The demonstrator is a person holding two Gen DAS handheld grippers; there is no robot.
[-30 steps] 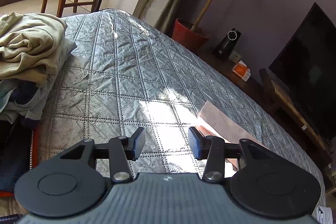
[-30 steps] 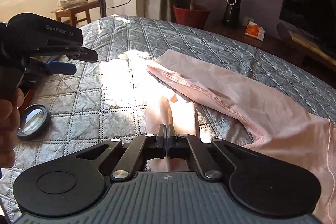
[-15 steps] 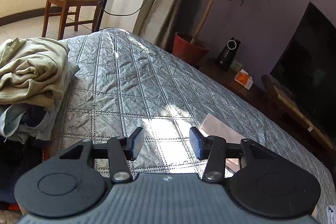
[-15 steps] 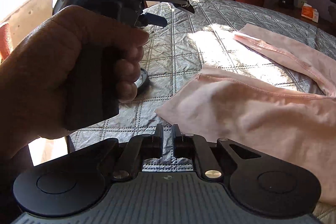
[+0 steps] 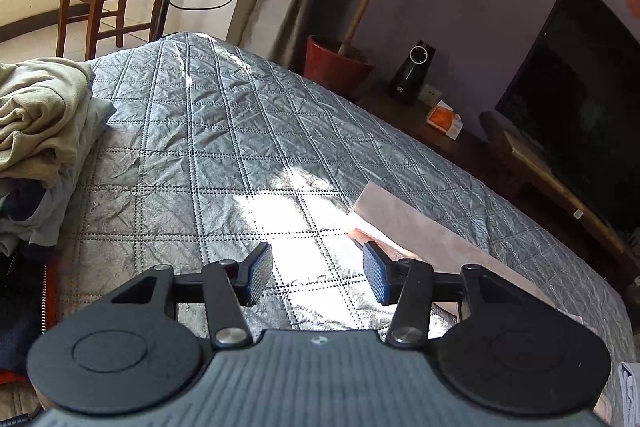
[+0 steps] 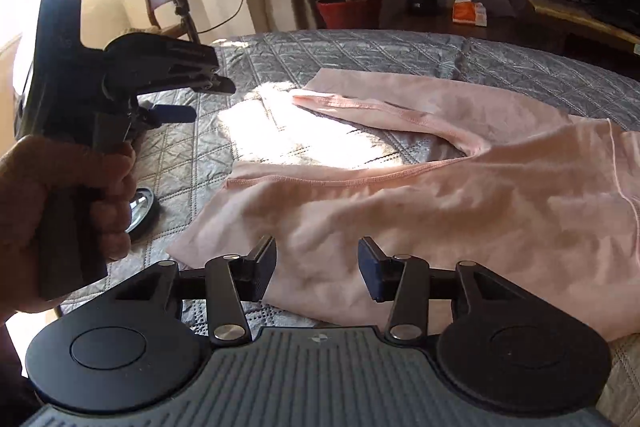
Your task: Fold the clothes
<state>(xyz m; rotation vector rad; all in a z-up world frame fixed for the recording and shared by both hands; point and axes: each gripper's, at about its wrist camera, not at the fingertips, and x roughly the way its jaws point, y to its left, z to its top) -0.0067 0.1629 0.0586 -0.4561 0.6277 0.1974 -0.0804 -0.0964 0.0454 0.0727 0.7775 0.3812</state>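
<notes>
Right wrist view showed the right hand-held gripper (image 6: 317,269) low over the near edge of the pale pink cotton garment (image 6: 420,195), which lay spread on the grey quilted bed cover (image 6: 360,47) with one hemmed strip reaching toward the sunlit patch. Its jaws were opening, and the cloth lay below and beyond the pads without being pinched. To the left, a person's hand (image 6: 68,203) gripped the left hand-held gripper (image 6: 208,95) above the bare quilt, just beside the garment's left corner. From the left wrist view that gripper's jaws were also opening, with nothing between them; only a strip of the pink garment showed past its right pad. A heap of crumpled olive and blue clothes (image 5: 44,131) sat well apart at the bed's left edge.

The step in hand looked like setting up a fresh grasp for a fold. To do it well, each hand-held gripper should probably take a corner or a stitched hem rather than loose mid-cloth, pinching through all the layers there. Both would then need to lift together and keep the edge taut, so the fold lands straight. The wrinkles near the right gripper would be worth smoothing first.
</notes>
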